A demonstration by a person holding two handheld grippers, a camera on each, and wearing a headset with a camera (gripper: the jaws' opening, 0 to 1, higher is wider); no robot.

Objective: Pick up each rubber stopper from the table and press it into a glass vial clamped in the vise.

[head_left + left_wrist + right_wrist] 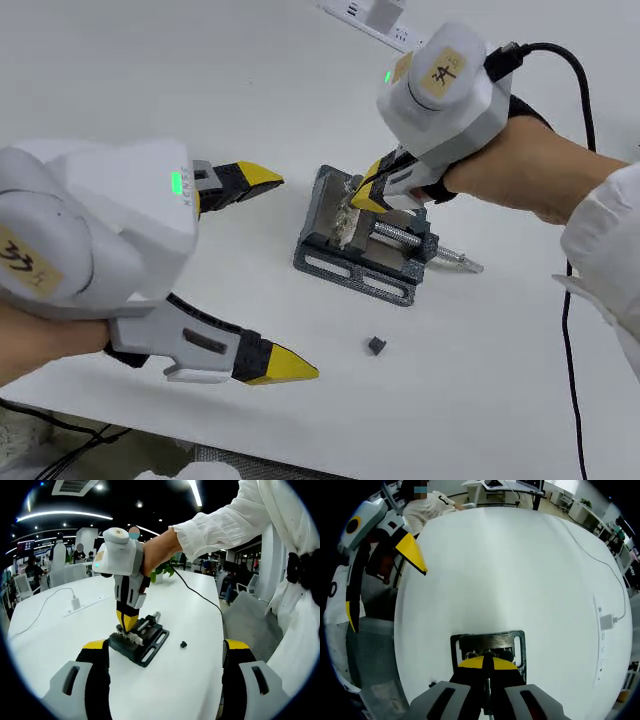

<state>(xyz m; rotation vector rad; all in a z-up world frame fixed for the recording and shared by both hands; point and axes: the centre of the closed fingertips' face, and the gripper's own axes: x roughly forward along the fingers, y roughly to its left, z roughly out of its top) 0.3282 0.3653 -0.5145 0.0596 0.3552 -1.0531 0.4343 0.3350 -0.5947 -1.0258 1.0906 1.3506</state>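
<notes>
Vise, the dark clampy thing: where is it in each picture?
Head view: the vise sits near the middle, slightly right of centre.
Left gripper view: just left of centre and a bit below it.
Right gripper view: low in the middle.
Shared landmark: the white power strip, at the top edge in the head view, left in the left gripper view, far right in the right gripper view.
</notes>
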